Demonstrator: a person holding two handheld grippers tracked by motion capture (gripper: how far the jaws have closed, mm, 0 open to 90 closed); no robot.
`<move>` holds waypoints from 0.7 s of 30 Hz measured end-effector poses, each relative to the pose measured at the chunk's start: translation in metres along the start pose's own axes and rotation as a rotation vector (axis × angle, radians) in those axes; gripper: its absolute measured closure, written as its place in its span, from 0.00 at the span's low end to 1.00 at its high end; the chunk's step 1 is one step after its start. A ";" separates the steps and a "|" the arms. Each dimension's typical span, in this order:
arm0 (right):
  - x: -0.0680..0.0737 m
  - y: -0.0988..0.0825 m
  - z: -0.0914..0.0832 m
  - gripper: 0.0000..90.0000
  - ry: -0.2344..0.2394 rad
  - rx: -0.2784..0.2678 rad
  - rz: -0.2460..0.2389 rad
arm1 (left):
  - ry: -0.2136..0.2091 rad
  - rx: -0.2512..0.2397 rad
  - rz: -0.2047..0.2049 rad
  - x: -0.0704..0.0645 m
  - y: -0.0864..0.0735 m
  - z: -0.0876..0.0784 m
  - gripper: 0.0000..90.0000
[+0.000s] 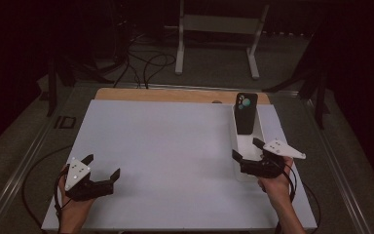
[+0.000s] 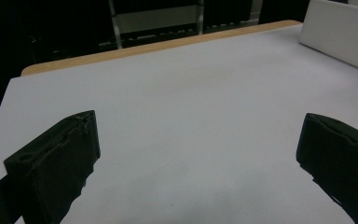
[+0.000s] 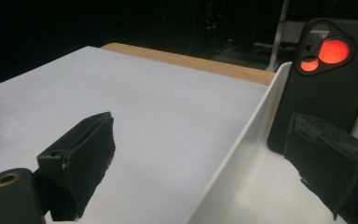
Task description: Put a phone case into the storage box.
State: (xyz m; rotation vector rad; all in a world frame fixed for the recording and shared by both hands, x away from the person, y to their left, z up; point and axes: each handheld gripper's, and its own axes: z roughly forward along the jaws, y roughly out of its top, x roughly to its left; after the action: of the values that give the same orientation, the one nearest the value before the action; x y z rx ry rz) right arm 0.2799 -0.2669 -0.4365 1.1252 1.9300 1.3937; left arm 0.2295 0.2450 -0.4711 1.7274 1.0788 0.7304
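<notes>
Straddling the near left wall of the white tray (image 1: pixel 240 171), the right hand-held gripper (image 1: pixel 246 149) stands wide open with nothing between its jaws; one jaw hangs inside the tray, the other outside over the counter (image 1: pixel 175 146); the phone (image 1: pixel 246 113) stands upright at the tray's far end, at about twelve o'clock from that gripper, its back and camera lenses facing the person; in the right gripper view the phone (image 3: pixel 326 79) rises just beyond the right-hand jaw, apart from it, and the tray wall (image 3: pixel 242 140) runs up between the jaws. At about eight o'clock on the counter, well apart from the tray, the left hand-held gripper (image 1: pixel 102 168) rests low, also wide open and empty; its own view looks across bare white counter (image 2: pixel 191 116) toward the tray's side (image 2: pixel 340 37). The step in hand looks like the approach to the phone; the next move probably calls for carrying the right gripper forward toward twelve o'clock, clearing the wall so both jaws flank the phone's edges, then closing gently so the phone does not tip.
</notes>
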 end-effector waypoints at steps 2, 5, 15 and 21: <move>0.001 -0.003 -0.003 0.09 0.002 -0.008 -0.003 | 0.000 0.000 0.000 0.000 0.000 0.000 0.00; 0.004 -0.017 -0.010 0.09 0.018 -0.032 -0.003 | 0.000 -0.004 0.000 0.001 0.001 -0.002 0.00; 0.006 -0.036 -0.022 0.09 0.003 -0.073 -0.015 | -0.011 -0.019 -0.004 0.001 0.002 -0.005 0.00; 0.008 -0.041 -0.022 0.09 0.005 -0.072 -0.021 | -0.015 -0.026 -0.007 0.000 0.002 -0.005 0.00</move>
State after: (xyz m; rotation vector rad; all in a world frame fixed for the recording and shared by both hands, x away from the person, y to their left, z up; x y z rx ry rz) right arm 0.2453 -0.2772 -0.4669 1.0663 1.8743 1.4440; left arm 0.2261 0.2472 -0.4668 1.7033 1.0603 0.7228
